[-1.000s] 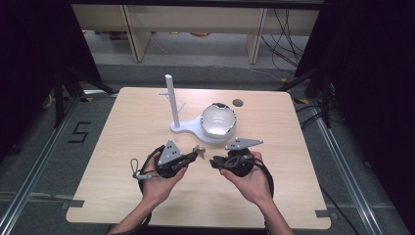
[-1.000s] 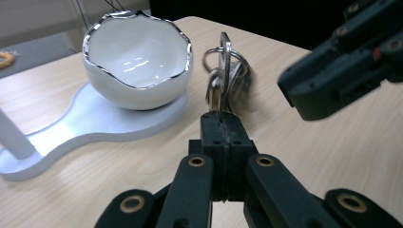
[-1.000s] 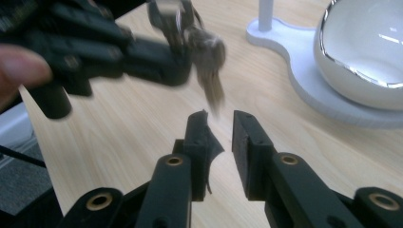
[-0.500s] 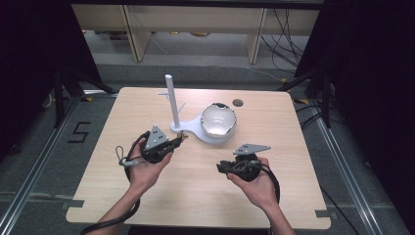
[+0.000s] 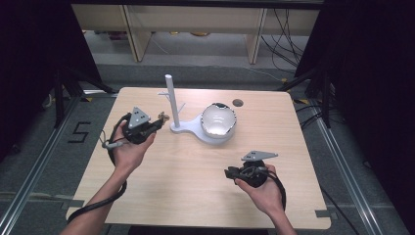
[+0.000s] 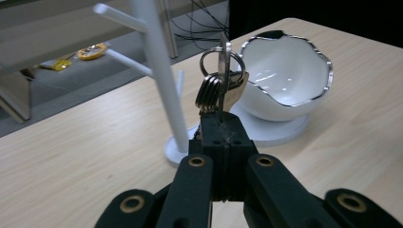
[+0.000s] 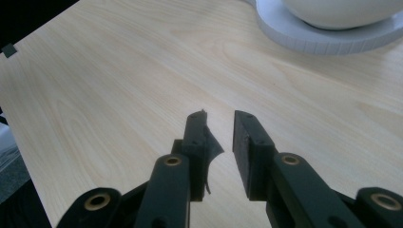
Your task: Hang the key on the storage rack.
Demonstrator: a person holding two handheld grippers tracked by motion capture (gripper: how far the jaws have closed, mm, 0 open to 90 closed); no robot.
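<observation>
High view: keys sit pinched in our left gripper, just beside the white stand.
Left gripper view: jaws clamp a key blade; we judge the bunch stiff, light, slippery, rings free to swing.
Right gripper view: our right gripper gapes, empty, over the table.

My left tongs and right tongs are black, brass-riveted at the pivots, each topped by a grey triangular plate and trailing black cable.

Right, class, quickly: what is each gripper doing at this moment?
Left gripper: shut on the bunch of keys.
Right gripper: open, holding nothing.
</observation>
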